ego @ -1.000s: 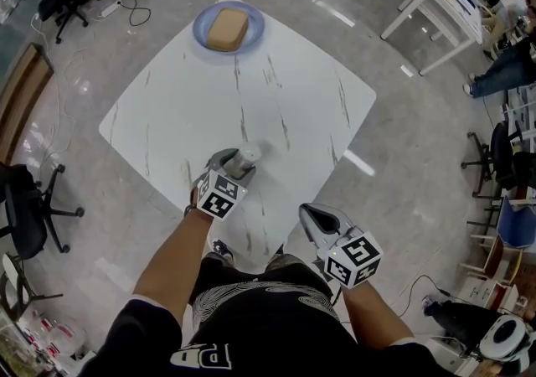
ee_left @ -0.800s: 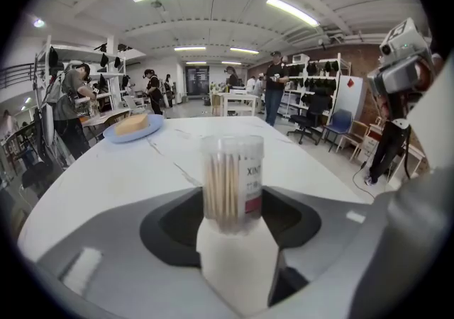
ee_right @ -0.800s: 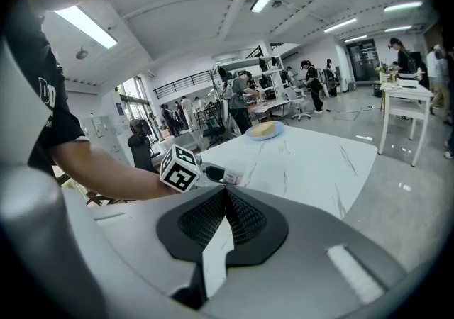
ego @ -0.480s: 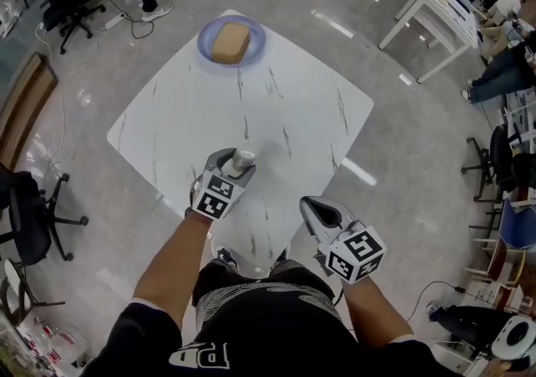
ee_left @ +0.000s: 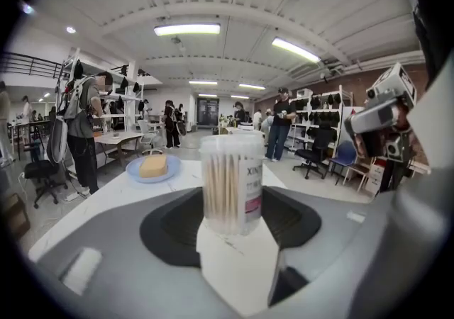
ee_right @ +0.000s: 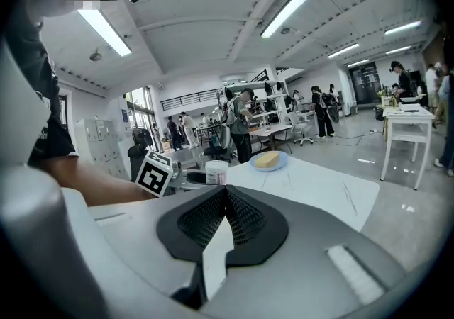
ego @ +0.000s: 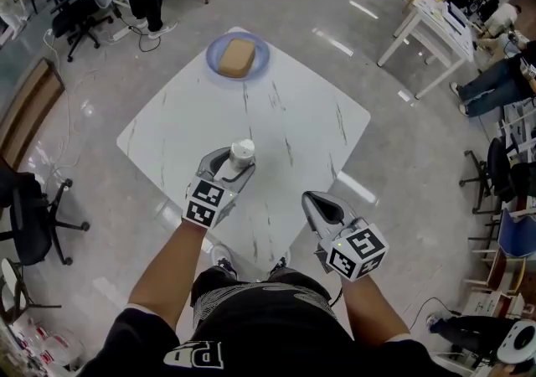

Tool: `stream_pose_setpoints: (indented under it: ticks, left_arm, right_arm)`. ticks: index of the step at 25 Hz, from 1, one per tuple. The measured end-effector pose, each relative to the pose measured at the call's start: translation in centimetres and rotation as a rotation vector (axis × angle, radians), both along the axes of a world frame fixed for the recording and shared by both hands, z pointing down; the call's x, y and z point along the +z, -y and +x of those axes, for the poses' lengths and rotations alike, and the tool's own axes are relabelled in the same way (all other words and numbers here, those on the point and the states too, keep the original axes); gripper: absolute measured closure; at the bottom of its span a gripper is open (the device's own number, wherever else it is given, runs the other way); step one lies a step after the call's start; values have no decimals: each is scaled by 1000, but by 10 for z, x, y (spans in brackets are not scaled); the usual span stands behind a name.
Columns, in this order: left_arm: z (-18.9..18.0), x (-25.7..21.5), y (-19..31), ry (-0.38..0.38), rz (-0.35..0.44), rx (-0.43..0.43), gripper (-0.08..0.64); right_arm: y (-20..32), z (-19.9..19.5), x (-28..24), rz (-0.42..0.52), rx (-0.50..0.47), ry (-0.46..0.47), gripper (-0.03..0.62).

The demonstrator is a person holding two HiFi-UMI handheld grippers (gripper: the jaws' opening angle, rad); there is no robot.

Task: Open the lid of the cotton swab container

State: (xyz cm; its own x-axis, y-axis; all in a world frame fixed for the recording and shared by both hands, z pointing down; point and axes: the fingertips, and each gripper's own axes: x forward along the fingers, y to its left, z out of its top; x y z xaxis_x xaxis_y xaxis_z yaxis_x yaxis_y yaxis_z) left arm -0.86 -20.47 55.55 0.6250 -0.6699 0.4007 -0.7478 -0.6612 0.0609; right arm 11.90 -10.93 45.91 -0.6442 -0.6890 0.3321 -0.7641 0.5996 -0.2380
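The cotton swab container (ego: pixel 242 152) stands upright between the jaws of the left tongs (ego: pixel 235 163), over the near part of the tabletop (ego: pixel 293 107). The right tongs (ego: pixel 314 203) are to the right of it and nearer to the person, at the near edge of the tabletop, well apart from the container. A plate (ego: pixel 217 55) lies at the far corner of the tabletop, and a block (ego: pixel 237 57) lies on it. On the floor (ego: pixel 100 157), a chair (ego: pixel 29 216) stands left of the tabletop.

The head camera looks steeply down on the counter (ego: pixel 285 116). Cameras riding the left gripper (ego: pixel 237 162) and right gripper (ego: pixel 310 198) face nearly level, close past their jaws. All three views share the blue plate (ego: pixel 238 57).
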Motion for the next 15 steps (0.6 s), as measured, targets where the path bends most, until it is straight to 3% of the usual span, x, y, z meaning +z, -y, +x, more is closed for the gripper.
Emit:
stream_pose_setpoints:
  ticks: [8,15]
  left_arm:
    - [-19,-71,-27,-113,106,-23,255]
    - [-31,-110,-53,-148,167,-8,255]
  right_arm:
    - [-5,-9,-20,53,-21,11,592]
    - [-1,-6,-32,86,-23,8,592]
